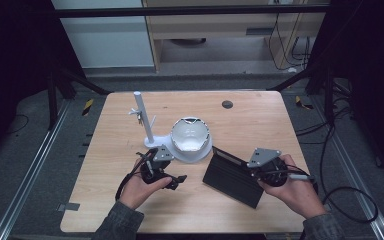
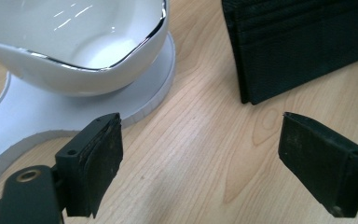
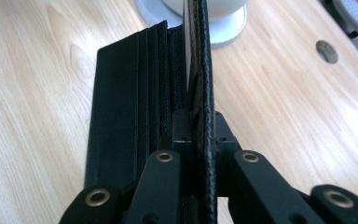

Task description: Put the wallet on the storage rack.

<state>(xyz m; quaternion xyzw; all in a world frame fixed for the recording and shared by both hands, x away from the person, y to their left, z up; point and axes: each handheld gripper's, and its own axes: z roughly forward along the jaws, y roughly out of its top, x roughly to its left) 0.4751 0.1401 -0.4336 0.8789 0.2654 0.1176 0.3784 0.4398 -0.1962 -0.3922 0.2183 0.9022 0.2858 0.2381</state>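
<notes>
A black wallet (image 1: 232, 176) lies unfolded on the wooden table, in front of the right hand. My right gripper (image 1: 252, 172) is shut on the edge of its upper flap, which stands on edge between the jaws (image 3: 198, 126). The other flap with card slots (image 3: 130, 93) rests flat on the wood. My left gripper (image 1: 180, 179) is open, its pads (image 2: 98, 158) wide apart over bare wood with nothing between them. It sits just in front of a white bowl (image 1: 190, 135) with a dark rim. The wallet's corner (image 2: 298, 46) lies beyond the left gripper's far pad.
The bowl (image 2: 74, 37) rests on a flat white base (image 2: 154, 88) that also carries an upright white post (image 1: 142, 115) with small pegs. A round grommet hole (image 1: 227, 104) sits near the table's far edge. Cables trail on the floor at the right.
</notes>
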